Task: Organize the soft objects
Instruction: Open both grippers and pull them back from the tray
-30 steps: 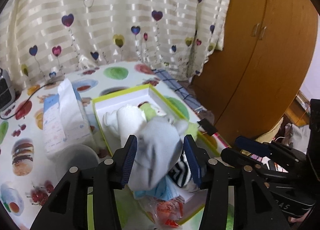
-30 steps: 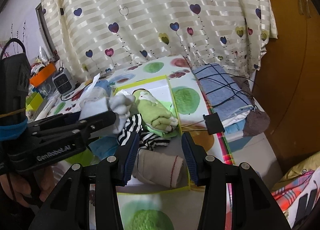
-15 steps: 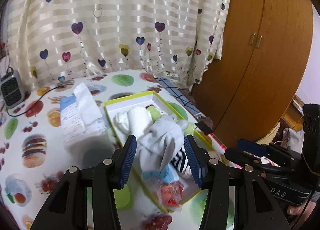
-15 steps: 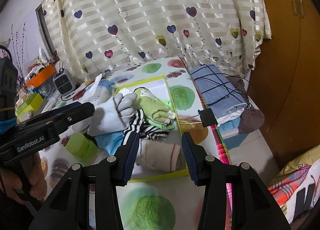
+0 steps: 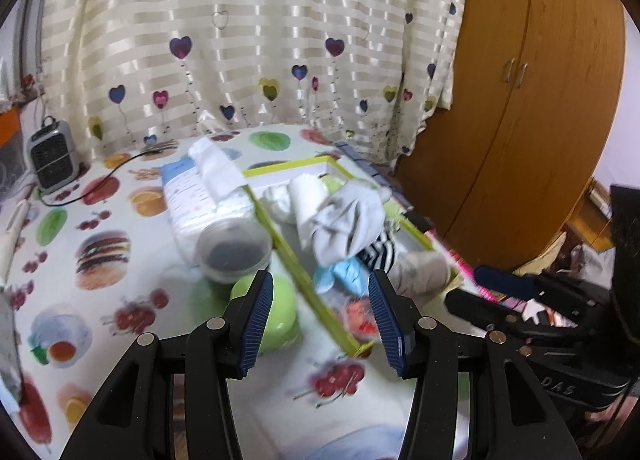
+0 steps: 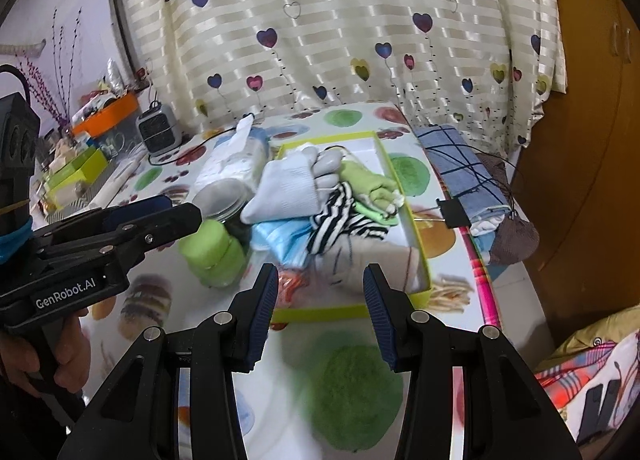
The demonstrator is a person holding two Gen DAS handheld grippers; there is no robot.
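A yellow-green rimmed box (image 6: 416, 220) (image 5: 304, 272) on the table holds a pile of soft things: a white-grey sock (image 6: 288, 192) (image 5: 344, 216) on top, a green sock (image 6: 368, 184), a black-and-white striped sock (image 6: 340, 224) (image 5: 380, 252), a blue cloth (image 6: 276, 236) (image 5: 344, 276) and a beige sock (image 6: 380, 260). My left gripper (image 5: 320, 316) is open and empty, pulled back in front of the box; it also shows in the right wrist view (image 6: 160, 216). My right gripper (image 6: 320, 312) is open and empty before the box's near edge.
A tissue pack (image 5: 200, 192), a clear lidded jar (image 5: 232, 248) and a green jar (image 6: 212, 256) stand left of the box. A small heater (image 5: 52, 156) sits at the back left. Folded blue cloth (image 6: 460, 164) lies right of the box. A wooden wardrobe (image 5: 540, 100) stands at the right.
My left gripper let go of the white-grey sock, left it on the pile and pulled back. My right gripper also drew back from the box.
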